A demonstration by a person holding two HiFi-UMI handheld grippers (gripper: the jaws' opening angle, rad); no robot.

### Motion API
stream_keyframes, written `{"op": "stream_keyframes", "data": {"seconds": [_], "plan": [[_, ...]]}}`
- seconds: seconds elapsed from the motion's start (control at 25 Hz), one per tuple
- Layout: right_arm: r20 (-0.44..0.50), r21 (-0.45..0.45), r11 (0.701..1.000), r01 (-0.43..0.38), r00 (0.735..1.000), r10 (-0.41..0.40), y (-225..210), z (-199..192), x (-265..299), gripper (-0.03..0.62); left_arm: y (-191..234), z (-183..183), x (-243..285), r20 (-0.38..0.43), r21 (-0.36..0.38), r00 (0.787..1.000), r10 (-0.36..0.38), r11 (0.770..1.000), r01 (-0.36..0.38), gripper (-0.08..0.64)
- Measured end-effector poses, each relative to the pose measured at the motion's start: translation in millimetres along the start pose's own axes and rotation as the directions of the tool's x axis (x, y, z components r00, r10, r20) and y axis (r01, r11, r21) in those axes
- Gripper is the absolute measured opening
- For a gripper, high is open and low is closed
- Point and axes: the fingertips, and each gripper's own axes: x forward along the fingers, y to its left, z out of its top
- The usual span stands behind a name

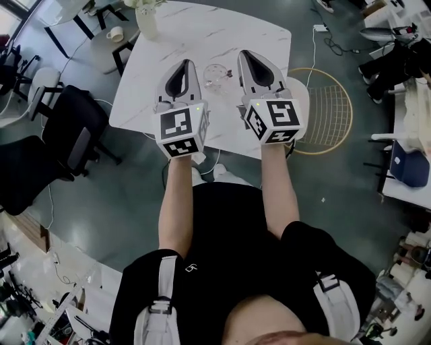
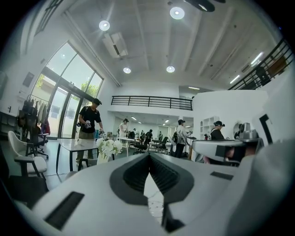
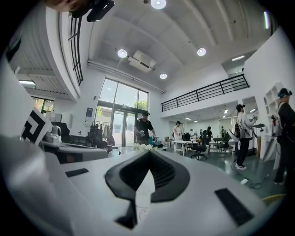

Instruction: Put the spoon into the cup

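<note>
A clear glass cup (image 1: 215,75) stands on the white marble table (image 1: 202,34), between my two grippers in the head view. I cannot make out the spoon in any view. My left gripper (image 1: 190,63) is held level above the table's near edge, left of the cup, jaws shut with nothing between them. My right gripper (image 1: 244,54) hangs level to the cup's right, also shut and empty. In the left gripper view the left gripper (image 2: 148,156) has its tips touching. The right gripper (image 3: 150,153) shows the same in its own view. Both look out across the room, above the table.
A vase of white flowers (image 1: 147,19) stands at the table's far left corner, also seen as the flowers (image 2: 107,147). Black office chairs (image 1: 67,141) stand left of the table, a gold wire stool (image 1: 330,111) right. Several people (image 2: 90,124) stand farther off.
</note>
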Motion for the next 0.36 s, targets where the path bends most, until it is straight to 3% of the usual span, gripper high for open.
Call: {"op": "stream_keyframes", "data": {"seconds": [0.36], "plan": [[-0.014, 0.019, 1.000, 0.002, 1.000, -0.002, 0.8, -5.5, -3.6, 0.005, -2.3, -0.9, -4.1, 0.010, 0.001, 1.000, -0.009, 1.000, 0.009, 0.012]]}}
